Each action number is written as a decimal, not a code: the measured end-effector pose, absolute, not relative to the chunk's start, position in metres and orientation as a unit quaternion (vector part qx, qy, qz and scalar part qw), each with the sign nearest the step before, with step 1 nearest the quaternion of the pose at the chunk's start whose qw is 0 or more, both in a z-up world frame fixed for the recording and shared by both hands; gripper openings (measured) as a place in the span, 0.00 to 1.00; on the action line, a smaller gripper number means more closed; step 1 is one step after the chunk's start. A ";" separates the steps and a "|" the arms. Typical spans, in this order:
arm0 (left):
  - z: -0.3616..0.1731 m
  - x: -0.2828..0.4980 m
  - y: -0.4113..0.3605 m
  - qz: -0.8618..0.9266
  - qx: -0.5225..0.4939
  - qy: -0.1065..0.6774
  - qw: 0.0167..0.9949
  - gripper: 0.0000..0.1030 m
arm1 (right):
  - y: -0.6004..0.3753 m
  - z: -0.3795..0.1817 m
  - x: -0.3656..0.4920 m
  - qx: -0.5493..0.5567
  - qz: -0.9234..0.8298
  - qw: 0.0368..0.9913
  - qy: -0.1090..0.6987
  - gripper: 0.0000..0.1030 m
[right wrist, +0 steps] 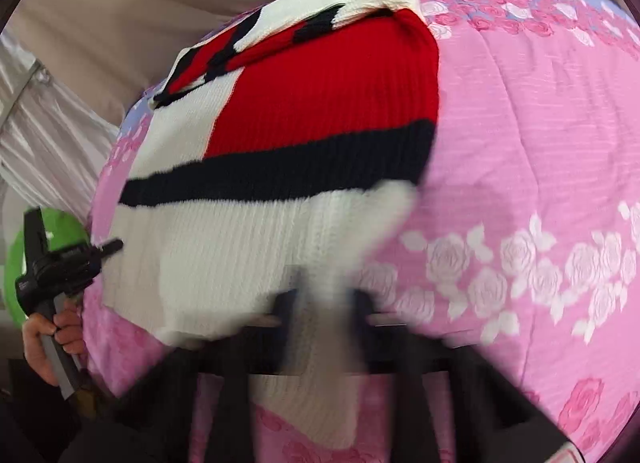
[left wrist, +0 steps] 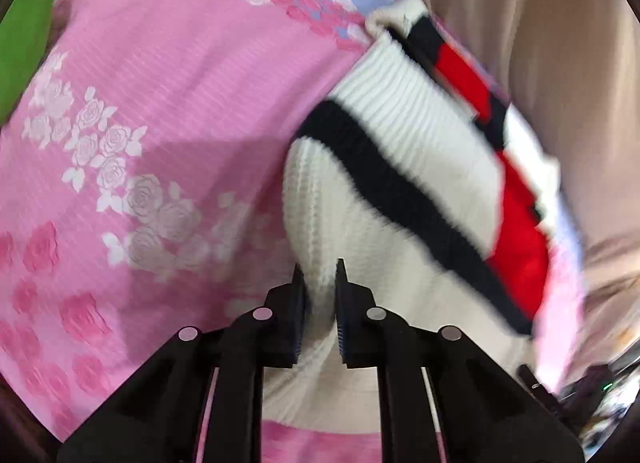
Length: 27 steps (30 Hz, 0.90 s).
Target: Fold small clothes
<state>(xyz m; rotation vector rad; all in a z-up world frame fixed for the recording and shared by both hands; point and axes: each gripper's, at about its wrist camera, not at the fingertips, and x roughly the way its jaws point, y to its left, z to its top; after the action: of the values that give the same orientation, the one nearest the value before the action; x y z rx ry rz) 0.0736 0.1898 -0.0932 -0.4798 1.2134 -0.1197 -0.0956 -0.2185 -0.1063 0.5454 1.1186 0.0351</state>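
The sweater (left wrist: pixel 404 167), a small ribbed knit in white with a black band and a red block, lies on the pink bedspread (left wrist: pixel 168 111) and reaches toward the spread's far edge. Its white hem is the part nearest to me. From my right side I see the red panel (right wrist: pixel 320 103) on the upper body, the black stripe (right wrist: pixel 280 171) crossing below it, and a white sleeve or collar piece bunched at the far top.

My left gripper (left wrist: pixel 320 283) is pinched tight on the white hem; a fold of knit is squeezed between the two black pads and bulges up above them. My right gripper (right wrist: pixel 324 303) is badly blurred, but white knit runs down between its fingers and the jaws are closed on it, so I grip the hem there too.

The bedspread is pink with white and darker pink roses, and has a pale blue band along its far edge. Beyond it hangs beige fabric (left wrist: pixel 540 43). Something green (left wrist: pixel 24 43) shows at the edge. In the right wrist view my left hand (right wrist: pixel 44 339) clasps the handle of its gripper, beside the sweater's white edge.
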 end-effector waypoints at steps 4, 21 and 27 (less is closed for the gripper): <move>-0.045 0.052 0.170 -0.092 -0.190 0.541 0.814 0.11 | -0.255 -0.045 -0.109 0.235 -0.005 0.852 0.468 0.06; -0.084 -0.102 0.142 -0.145 -0.069 0.666 0.729 0.15 | -0.277 -0.088 -0.295 0.177 -0.028 0.732 0.657 0.06; -0.026 -0.028 0.135 -0.137 -0.073 0.580 0.800 0.29 | -0.320 -0.025 -0.223 0.188 -0.068 0.819 0.538 0.44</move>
<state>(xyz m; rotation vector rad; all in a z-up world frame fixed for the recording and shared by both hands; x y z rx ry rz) -0.0279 0.1346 -0.0264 -0.1561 1.2434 -0.2932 -0.2227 -0.3199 -0.0251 0.4012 1.1459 -0.1444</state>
